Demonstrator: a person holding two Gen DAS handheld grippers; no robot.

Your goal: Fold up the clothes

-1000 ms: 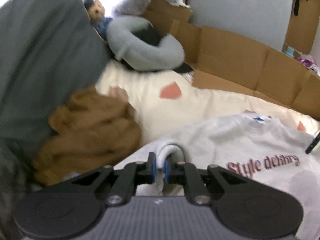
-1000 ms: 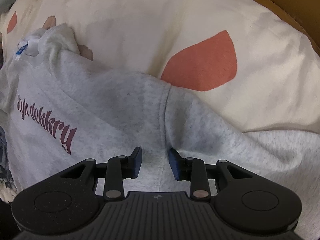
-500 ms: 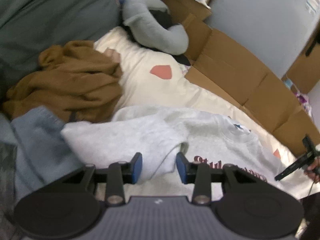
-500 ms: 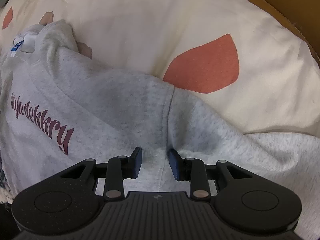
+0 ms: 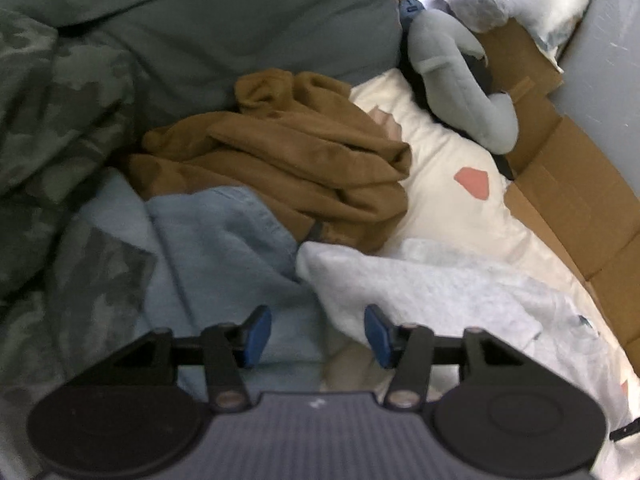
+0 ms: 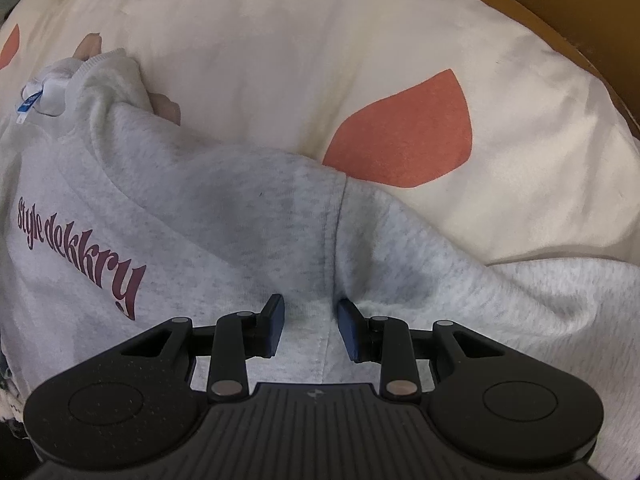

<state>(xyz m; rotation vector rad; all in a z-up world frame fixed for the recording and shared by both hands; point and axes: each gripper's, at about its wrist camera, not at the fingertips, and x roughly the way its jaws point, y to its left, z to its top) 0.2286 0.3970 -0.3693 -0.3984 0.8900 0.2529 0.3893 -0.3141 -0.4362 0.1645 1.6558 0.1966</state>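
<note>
A light grey sweatshirt with dark red lettering lies face up on the cream bedsheet. My right gripper points down onto its shoulder seam, with a ridge of the fabric pinched between the pads. In the left wrist view the sweatshirt's sleeve lies stretched out to the left, its end just ahead of my left gripper. That gripper's jaws are opening; the sleeve edge lies between them and the pads do not press on it.
A crumpled brown garment and a light blue one lie left of the sleeve. Green bedding and camouflage fabric fill the left. A grey neck pillow and cardboard border the sheet at the right.
My left gripper let go of the sleeve end, opened wide and moved left and down, rolling as it went. The sleeve now lies flat. The right gripper has kept still.
</note>
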